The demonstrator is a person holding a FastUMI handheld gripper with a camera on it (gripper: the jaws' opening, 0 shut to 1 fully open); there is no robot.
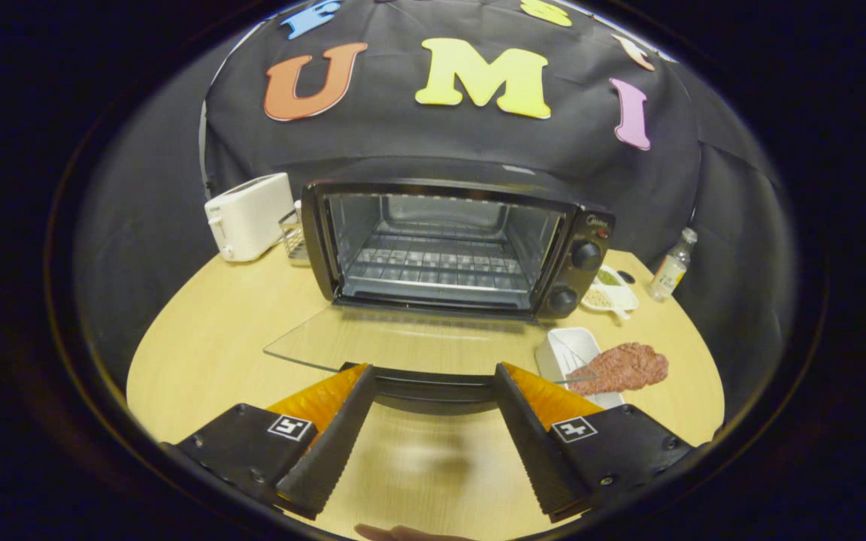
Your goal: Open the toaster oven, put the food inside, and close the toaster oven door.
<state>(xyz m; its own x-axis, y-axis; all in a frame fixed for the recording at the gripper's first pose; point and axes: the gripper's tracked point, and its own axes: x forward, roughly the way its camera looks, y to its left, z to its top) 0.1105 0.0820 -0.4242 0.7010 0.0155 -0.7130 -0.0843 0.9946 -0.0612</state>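
A black toaster oven (576, 248) stands at the back of the round wooden table (215, 346). Its glass door (403, 342) lies folded down flat toward me, and the wire rack (433, 263) inside is bare. The door's dark handle (433, 387) sits between my fingertips, and my gripper (433, 376) is open around it with a gap on each side. A reddish-brown piece of meat (621, 367) lies partly on a white tray (572, 349), just right of the door and ahead of my right finger.
A white toaster (249, 216) and a small wire basket (294, 239) stand left of the oven. Right of it are small dishes of seasoning (612, 289) and a small clear bottle (671, 267). Black cloth walls close behind the table.
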